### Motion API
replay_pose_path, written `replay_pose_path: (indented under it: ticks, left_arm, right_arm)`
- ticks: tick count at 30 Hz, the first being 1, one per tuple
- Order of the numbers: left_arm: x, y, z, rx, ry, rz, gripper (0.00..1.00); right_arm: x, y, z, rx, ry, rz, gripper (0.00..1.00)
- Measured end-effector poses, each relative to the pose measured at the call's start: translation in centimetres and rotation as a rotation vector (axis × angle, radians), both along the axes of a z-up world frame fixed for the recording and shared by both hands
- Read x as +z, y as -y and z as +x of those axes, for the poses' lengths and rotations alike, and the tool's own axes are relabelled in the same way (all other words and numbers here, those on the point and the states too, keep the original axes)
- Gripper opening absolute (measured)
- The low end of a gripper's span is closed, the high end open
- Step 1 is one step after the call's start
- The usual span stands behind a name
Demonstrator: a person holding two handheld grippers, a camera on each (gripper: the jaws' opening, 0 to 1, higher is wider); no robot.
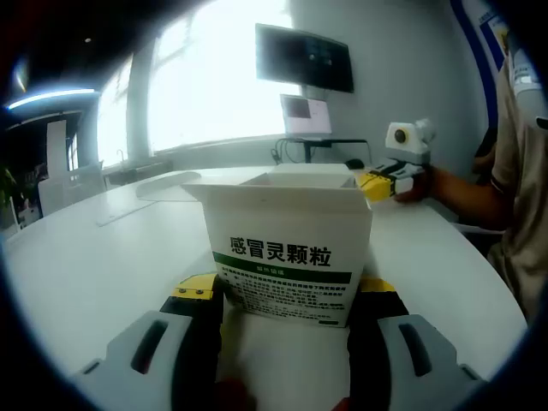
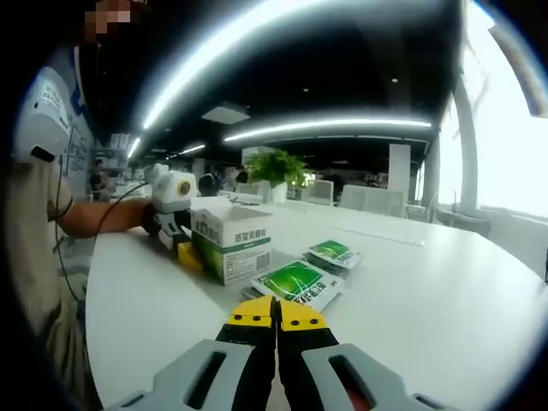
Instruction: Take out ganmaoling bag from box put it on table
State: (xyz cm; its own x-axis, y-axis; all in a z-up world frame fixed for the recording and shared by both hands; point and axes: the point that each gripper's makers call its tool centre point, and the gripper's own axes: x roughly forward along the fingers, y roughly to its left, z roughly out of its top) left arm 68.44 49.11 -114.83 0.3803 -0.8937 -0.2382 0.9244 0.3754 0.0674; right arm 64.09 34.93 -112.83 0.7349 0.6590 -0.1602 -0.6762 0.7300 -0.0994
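Lying before right hand-held gripper (image 2: 276, 314): bag (image 2: 296, 283)

bags (image 2: 300, 281) beside box (image 2: 233, 242)

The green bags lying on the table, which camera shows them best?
The right gripper view: two green bags lie flat on the white table beside the box. In the left gripper view, the box sits close between the jaws, and I can't make out any bags.
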Motion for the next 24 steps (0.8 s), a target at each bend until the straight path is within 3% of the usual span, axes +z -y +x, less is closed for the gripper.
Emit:
replay_pose_path:
  ticks: [24]
  left_arm:
    - [-0.01,0.01,0.03,0.000,0.000,0.000,0.49]
  right_arm:
    - [0.29,-0.19,-0.21,0.015,0.025,0.002,0.00]
